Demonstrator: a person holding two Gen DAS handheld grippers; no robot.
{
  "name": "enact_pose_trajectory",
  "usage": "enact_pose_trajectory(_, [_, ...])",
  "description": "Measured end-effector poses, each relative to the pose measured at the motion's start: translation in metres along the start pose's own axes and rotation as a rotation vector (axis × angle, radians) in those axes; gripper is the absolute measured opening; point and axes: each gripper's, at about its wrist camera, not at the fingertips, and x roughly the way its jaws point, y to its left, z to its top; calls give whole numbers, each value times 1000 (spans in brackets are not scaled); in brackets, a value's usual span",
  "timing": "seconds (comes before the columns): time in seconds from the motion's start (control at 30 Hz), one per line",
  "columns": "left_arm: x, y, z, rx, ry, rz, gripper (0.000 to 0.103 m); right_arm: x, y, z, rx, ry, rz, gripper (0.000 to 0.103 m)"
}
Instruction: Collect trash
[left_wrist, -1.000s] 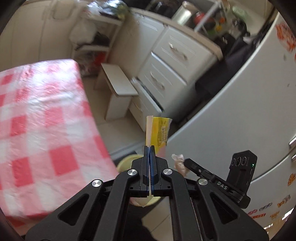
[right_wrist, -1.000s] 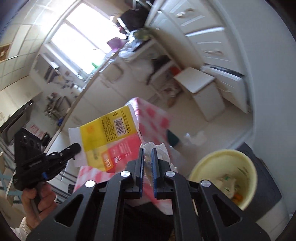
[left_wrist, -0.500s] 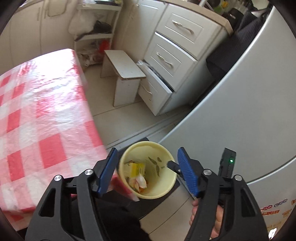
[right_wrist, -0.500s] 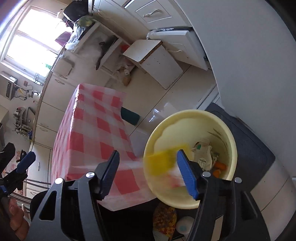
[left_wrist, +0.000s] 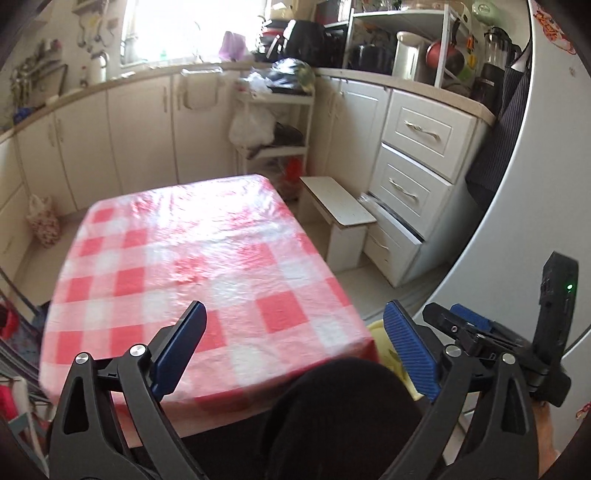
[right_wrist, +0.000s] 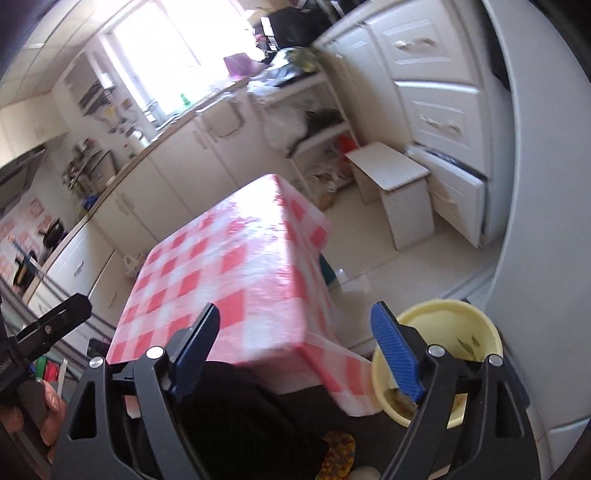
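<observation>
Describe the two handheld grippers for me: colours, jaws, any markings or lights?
Both look alike. The left gripper and right gripper have matte black triangular cut-out frames with silver round bolts. The jaws carry blue pads, ribbed on the inner faces. Seen from the left wrist view, the right gripper's black rear block shows a small green light. No cables or sleeves are clearly visible.

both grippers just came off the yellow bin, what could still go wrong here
1. The yellow bin sits on the floor tight against the hanging corner of the checked tablecloth; a low swing back could knock it over.
2. The left gripper and right gripper are opening, nothing between them, and close together, so they could collide.
</observation>
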Motion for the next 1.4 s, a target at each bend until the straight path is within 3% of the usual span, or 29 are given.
enact_pose_trajectory(0.3, [-42, 39, -8, -35, -58, 68, 96, -5, 60, -1, -109, -15, 37, 83])
enact_pose_trajectory(0.53, [-70, 83, -22, -121, -52, 183, 96, -18, 113, -4, -216, -77, 44, 93])
enact_pose_trajectory(0.67, [-91, 100, -29, -155, -68, 182, 96, -27, 125, -6, -240, -107, 16, 95])
enact_pose_trajectory(1.1, [-134, 117, -43, -132, -54, 226, 96, -47, 156, -15, -286, -150, -41, 96])
enact_pose_trajectory(1.23, [-160, 114, -42, -123, -134, 202, 96, -67, 169, -15, -309, -207, -78, 96])
enact_pose_trajectory(1.4, [-176, 108, -39, -111, -188, 240, 96, -89, 175, -18, -310, -270, -71, 96])
